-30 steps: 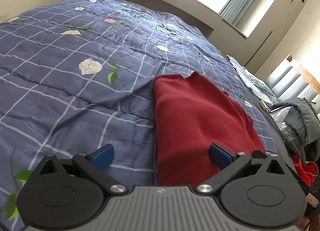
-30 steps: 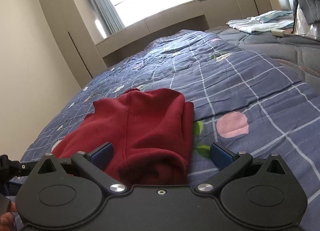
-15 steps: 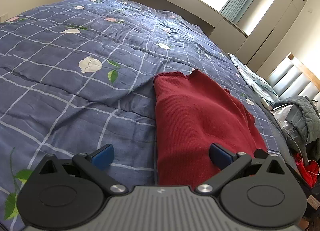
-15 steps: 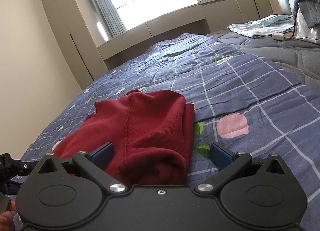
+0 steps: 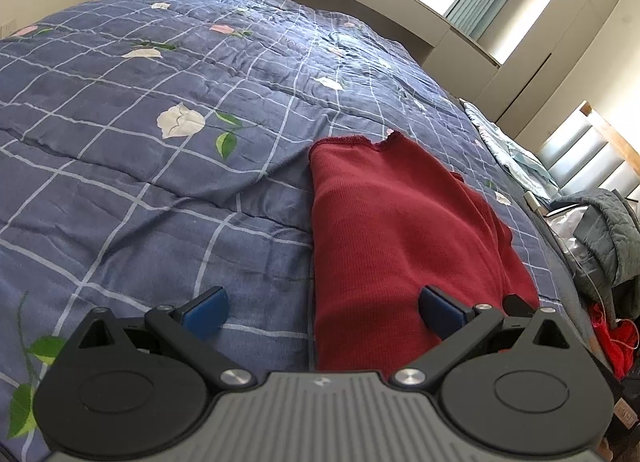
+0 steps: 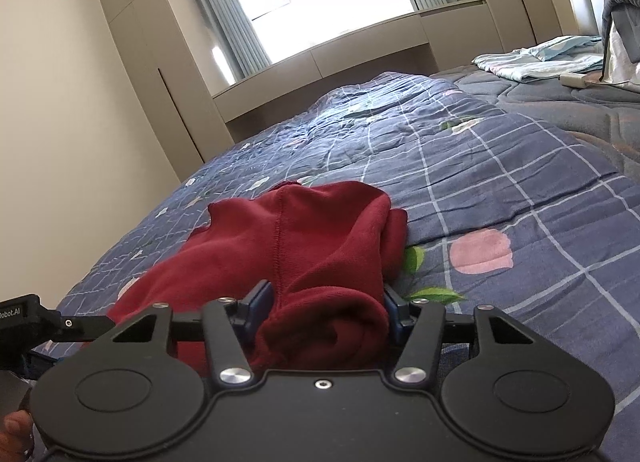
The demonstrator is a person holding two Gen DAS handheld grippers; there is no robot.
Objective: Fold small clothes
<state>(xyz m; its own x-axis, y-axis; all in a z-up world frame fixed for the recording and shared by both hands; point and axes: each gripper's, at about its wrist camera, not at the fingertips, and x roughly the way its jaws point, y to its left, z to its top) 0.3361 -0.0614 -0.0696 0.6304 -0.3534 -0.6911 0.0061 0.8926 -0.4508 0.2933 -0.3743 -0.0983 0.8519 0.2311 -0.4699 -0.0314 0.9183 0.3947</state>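
Note:
A dark red knit garment (image 5: 400, 229) lies partly folded on the blue checked floral quilt (image 5: 140, 165). My left gripper (image 5: 322, 312) is open just above the garment's near edge, with its right fingertip (image 5: 438, 304) over the cloth and its left one over the quilt. In the right wrist view, my right gripper (image 6: 326, 312) is shut on a bunched end of the red garment (image 6: 304, 238). The left gripper's body (image 6: 24, 318) shows at the left edge of that view.
A grey quilted jacket (image 5: 612, 229) and red cloth (image 5: 612, 338) lie off the bed's right side. Light blue folded bedding (image 6: 536, 57) lies at the far end on a dark mattress. Wardrobes and a window ledge line the walls.
My right gripper has closed from wide open onto the garment's near bunched end. My left gripper has stayed open and shifted only slightly.

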